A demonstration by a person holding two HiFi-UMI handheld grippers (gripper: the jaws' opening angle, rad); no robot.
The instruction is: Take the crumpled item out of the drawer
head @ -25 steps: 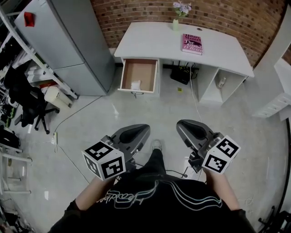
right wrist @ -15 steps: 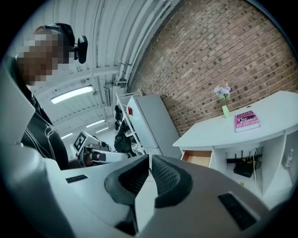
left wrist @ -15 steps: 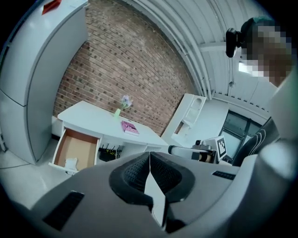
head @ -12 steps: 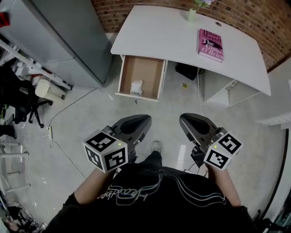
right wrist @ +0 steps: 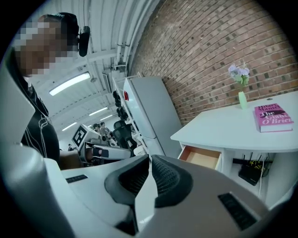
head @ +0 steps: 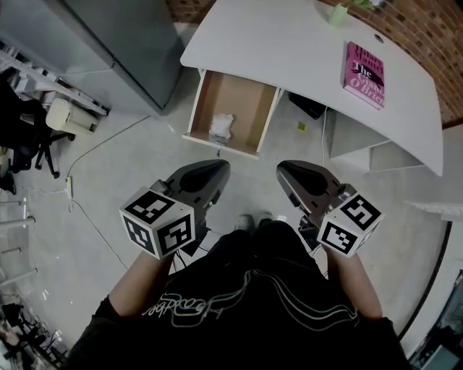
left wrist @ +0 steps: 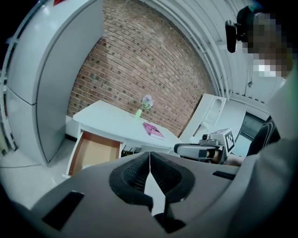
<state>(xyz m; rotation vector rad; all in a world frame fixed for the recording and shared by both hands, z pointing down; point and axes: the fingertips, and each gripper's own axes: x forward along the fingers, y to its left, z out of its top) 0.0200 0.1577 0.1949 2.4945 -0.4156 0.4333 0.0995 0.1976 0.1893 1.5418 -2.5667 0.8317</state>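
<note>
Nearest to me, the person in a dark shirt (head: 239,311) holds both grippers out in front, side by side and a little apart, over the pale floor (head: 130,173). The left gripper (head: 217,166) has its jaws pressed together with nothing between them. The right gripper (head: 286,168) is the same, jaws together and empty. Just beyond their tips the wooden drawer (head: 239,90) stands pulled out from under the white tabletop (head: 282,43). The crumpled item (head: 221,127), a small white wad, lies inside near the drawer's front edge, well apart from both grippers. Farther back on the tabletop a pink book (head: 364,74) lies flat, and a small green vase (head: 338,14) stands near the brick wall (left wrist: 139,60). A tall grey fridge (head: 123,43) stands to the left of the tabletop.
</note>
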